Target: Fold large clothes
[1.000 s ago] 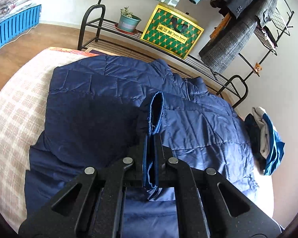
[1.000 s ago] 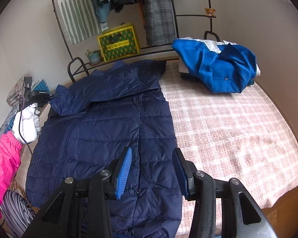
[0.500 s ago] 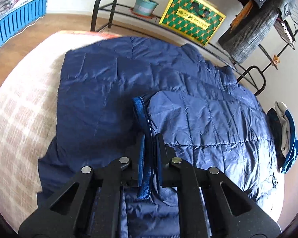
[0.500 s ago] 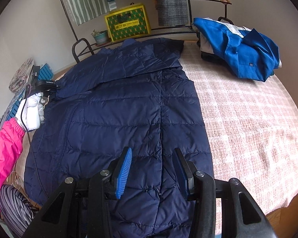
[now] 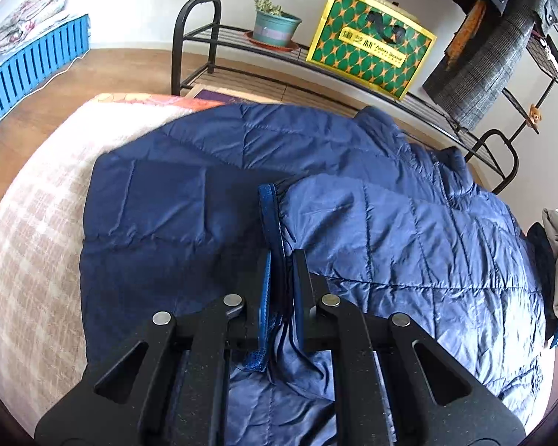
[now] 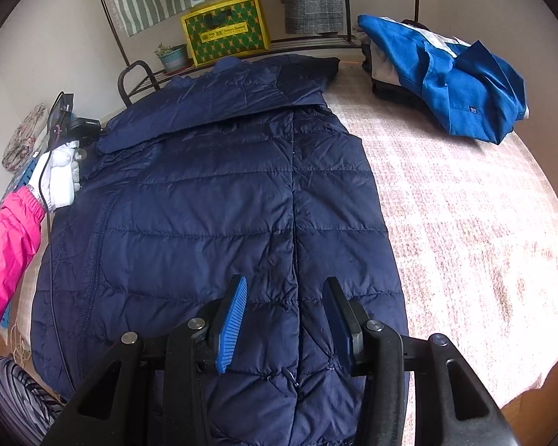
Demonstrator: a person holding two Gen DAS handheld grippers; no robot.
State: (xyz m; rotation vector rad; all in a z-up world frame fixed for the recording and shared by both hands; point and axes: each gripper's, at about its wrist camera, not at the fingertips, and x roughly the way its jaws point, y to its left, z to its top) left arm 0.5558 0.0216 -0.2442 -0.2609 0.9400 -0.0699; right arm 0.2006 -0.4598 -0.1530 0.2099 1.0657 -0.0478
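Sleeve cuff (image 5: pixel 269 219) between the left tool's (image 5: pixel 281 286) pads, jacket (image 6: pixel 219 200) on the bed (image 6: pixel 465 223).

Left tool's jaws have just been opening, cuff apparently slack between them, sleeve running ahead and rightward; right tool (image 6: pixel 284 319) gapes empty over the hem, nearer.

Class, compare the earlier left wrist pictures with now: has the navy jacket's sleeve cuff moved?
Yes. The sleeve cuff, earlier raised, now lies flat on the navy jacket, lower against the shoe rack.

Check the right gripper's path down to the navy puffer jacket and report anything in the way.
Nothing visible blocks it. The right gripper hangs open directly over the navy puffer jacket, near its hem, with only air between; the blue clothes pile lies well off to the side.
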